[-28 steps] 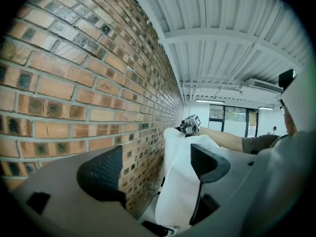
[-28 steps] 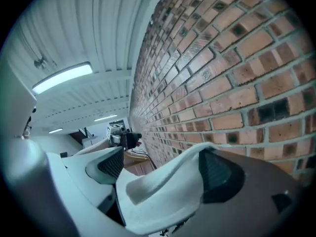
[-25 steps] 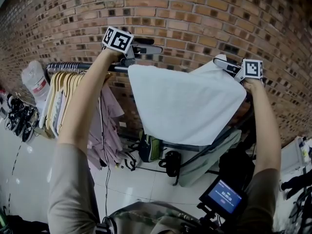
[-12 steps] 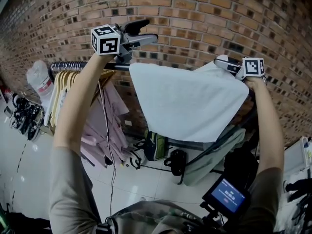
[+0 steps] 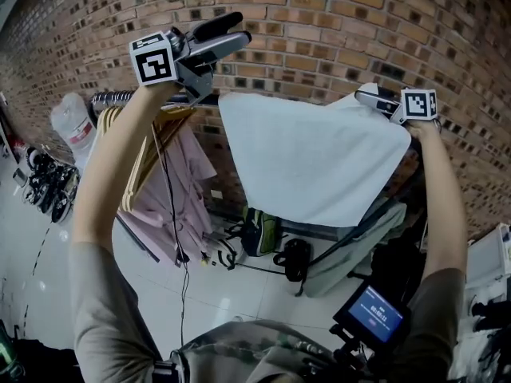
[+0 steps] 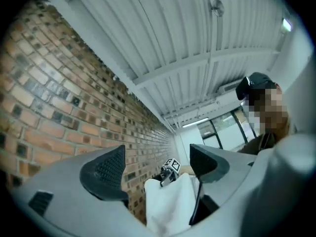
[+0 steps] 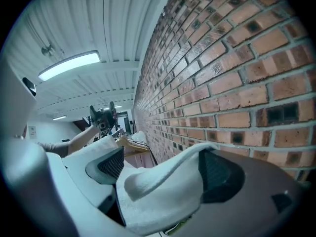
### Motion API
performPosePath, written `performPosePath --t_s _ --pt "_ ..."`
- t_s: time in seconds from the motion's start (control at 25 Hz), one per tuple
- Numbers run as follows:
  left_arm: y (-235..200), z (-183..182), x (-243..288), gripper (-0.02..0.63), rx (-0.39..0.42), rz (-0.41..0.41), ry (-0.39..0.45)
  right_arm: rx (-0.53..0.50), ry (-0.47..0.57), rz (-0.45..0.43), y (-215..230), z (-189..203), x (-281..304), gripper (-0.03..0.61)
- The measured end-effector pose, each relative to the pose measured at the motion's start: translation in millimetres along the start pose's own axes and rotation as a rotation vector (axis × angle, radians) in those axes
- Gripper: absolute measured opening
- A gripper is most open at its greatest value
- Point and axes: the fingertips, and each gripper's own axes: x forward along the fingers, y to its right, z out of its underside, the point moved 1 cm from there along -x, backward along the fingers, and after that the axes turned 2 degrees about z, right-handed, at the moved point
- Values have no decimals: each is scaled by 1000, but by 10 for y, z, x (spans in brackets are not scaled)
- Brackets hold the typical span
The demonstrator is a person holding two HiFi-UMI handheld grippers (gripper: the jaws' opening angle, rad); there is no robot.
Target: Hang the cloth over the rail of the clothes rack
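A white cloth (image 5: 311, 158) hangs draped over the clothes rack's rail (image 5: 112, 96), which shows bare only at the left. My left gripper (image 5: 239, 32) is raised above and left of the cloth's top left corner, open and holding nothing. In the left gripper view the cloth (image 6: 170, 204) lies below and ahead between the spread jaws of the left gripper (image 6: 158, 164). My right gripper (image 5: 369, 98) sits at the cloth's top right corner. In the right gripper view the right gripper (image 7: 160, 174) has its jaws wide apart, with a loose fold of cloth (image 7: 163, 191) lying between them.
A brick wall (image 5: 335, 22) stands close behind the rail. Wooden hangers (image 5: 148, 146) and pink garments (image 5: 180, 182) hang left of the cloth. A white bag (image 5: 68, 126) hangs at the far left, above shoes (image 5: 48, 190) on the floor. Bags (image 5: 263, 234) sit under the rack.
My left gripper has let go of the cloth's left corner and risen up and to the left, away from the rail. The right gripper has stayed at the right corner.
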Motion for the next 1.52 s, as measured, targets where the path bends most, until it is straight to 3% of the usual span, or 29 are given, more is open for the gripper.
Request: performPosePath --t_s 0.12,0.16,0.28,0.4,0.48,0.6,0.8,1.04,1.12,1.2,1.28,1.4,1.52 --pt "231 278 -222 426 -178 -35 79 5 0 -8 -22 10 -1 482" --pt "363 362 -307 423 -199 -17 84 8 -1 -23 -58 23 15 482" --pt "868 597 -532 416 -138 76 5 -3 -12 -23 -87 52 39 482" --pt "1122 1098 -742 416 -97 91 -138 -7 -18 0 -40 36 29 482" --pt "1083 1437 -876 416 -147 71 -185 0 -23 10 -28 30 29 482" --pt "807 1748 -1066 416 -218 -5 -201 44 -16 -77 -167 45 106 482" --pt "393 1886 -1194 416 -292 -68 -178 49 -9 -99 -203 58 113 482" --pt "637 1892 -939 413 -357 123 -188 28 -16 -23 -69 60 21 482" --pt "667 1938 -890 330 -370 144 -200 15 -23 -14 -53 55 12 482" --pt "644 1960 -862 314 -376 145 -190 22 -20 -45 -99 55 38 482" --pt "606 1953 -848 233 -378 141 -171 43 -15 -71 -142 67 60 482" --pt "565 1938 -863 18 -384 139 -161 29 -22 -53 -109 86 52 482" --pt "549 1924 -889 17 -391 143 -163 30 -13 -71 -132 62 54 482"
